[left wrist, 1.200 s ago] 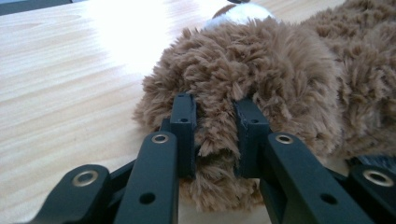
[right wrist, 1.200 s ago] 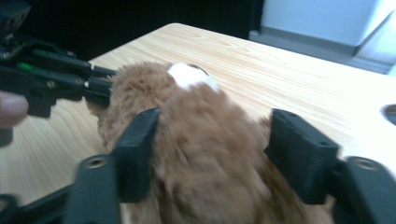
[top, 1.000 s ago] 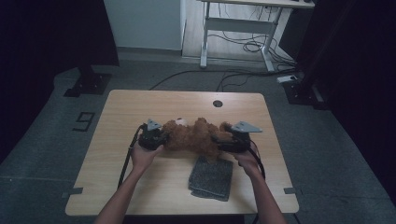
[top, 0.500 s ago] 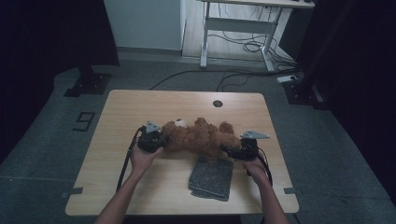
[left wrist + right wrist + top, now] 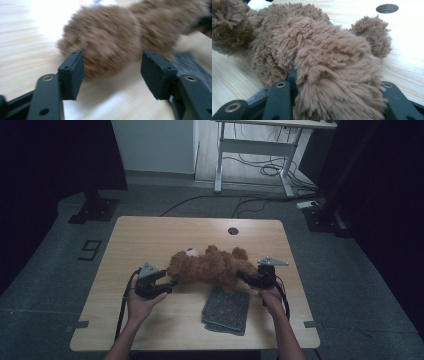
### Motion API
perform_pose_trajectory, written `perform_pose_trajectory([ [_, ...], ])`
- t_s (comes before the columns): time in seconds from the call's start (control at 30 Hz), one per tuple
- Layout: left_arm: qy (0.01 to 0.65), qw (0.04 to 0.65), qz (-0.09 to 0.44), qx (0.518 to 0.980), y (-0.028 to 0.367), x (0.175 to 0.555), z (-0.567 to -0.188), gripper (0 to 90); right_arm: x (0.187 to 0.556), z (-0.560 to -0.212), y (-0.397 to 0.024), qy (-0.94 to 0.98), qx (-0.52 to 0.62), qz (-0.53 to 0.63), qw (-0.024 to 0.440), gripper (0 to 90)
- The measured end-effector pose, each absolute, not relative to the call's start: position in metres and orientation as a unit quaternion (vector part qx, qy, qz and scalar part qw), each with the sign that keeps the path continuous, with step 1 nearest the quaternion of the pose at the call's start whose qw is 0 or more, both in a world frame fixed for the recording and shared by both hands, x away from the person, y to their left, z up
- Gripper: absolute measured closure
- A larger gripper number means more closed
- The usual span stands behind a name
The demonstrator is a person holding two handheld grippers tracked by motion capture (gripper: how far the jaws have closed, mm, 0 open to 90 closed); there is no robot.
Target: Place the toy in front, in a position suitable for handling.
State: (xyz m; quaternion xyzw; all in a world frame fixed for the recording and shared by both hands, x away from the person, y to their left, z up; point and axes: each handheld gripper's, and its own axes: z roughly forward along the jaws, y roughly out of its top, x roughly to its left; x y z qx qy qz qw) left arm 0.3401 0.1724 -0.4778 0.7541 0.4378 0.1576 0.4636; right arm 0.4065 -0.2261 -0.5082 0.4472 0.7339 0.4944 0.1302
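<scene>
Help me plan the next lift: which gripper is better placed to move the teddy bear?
Right. The right gripper has just closed on the teddy bear's leg, fur packed between its jaws. The left gripper has just opened; its pads stand apart from the head.

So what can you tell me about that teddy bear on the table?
The teddy bear is brown and shaggy, with a pale muzzle, lying lengthwise on the wooden table, head toward the left. Its lower edge meets a grey folded cloth. The right gripper has just been closing and grips a furry limb. The left gripper has just opened; its jaws stand apart at the head, not touching it.
</scene>
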Motion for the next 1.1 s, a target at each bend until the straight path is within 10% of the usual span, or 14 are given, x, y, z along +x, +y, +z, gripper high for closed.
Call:
perform_pose_trajectory([
  [1.1,0.337,0.439,0.1,0.827,0.07,0.313,-0.506,23.0,0.401,-0.513,-0.23,0.727,0.443,0.511,0.121,48.4],
])
